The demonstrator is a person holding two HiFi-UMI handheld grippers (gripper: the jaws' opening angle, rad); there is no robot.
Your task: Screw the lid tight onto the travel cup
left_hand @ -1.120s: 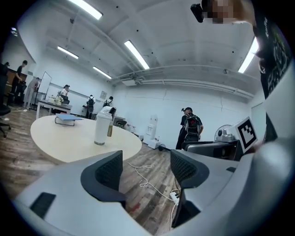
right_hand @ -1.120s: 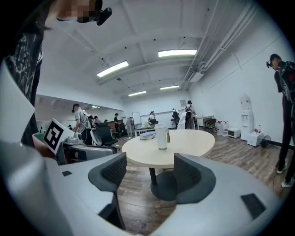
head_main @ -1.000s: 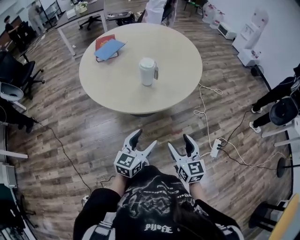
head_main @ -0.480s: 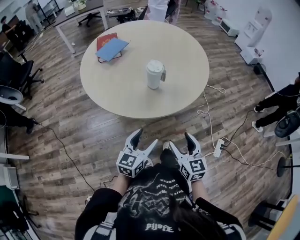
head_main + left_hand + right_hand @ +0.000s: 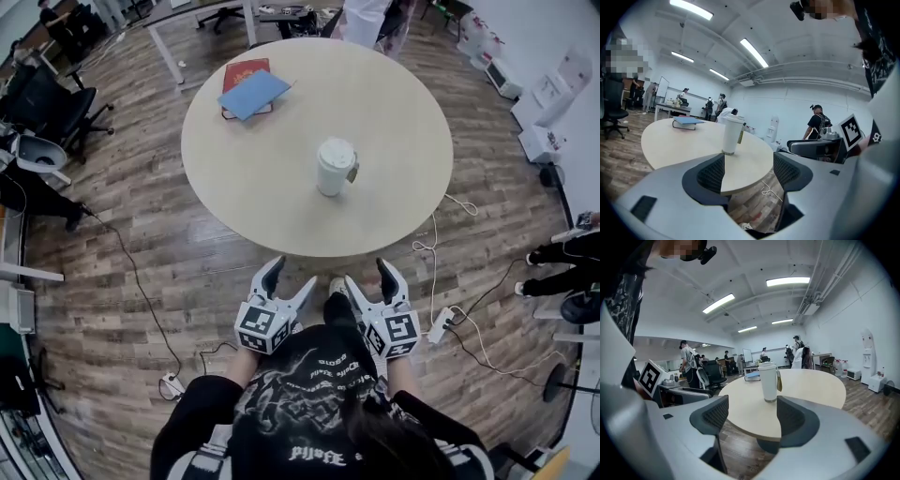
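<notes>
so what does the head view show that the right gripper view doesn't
Only the head view: the white power strip on the wooden floor and, from above, the left hand-held gripper and right hand-held gripper, both open and empty. Only the right gripper view: the long ceiling lights and grey ceiling pipes. Both: the round beige table, the white lidded travel cup standing on it, and the blue book.

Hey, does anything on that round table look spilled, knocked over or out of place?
Nothing spilled or knocked over. The travel cup stands upright near the middle of the round table with its lid sitting level. The blue book lies a little crooked over the red book near the far edge.
</notes>
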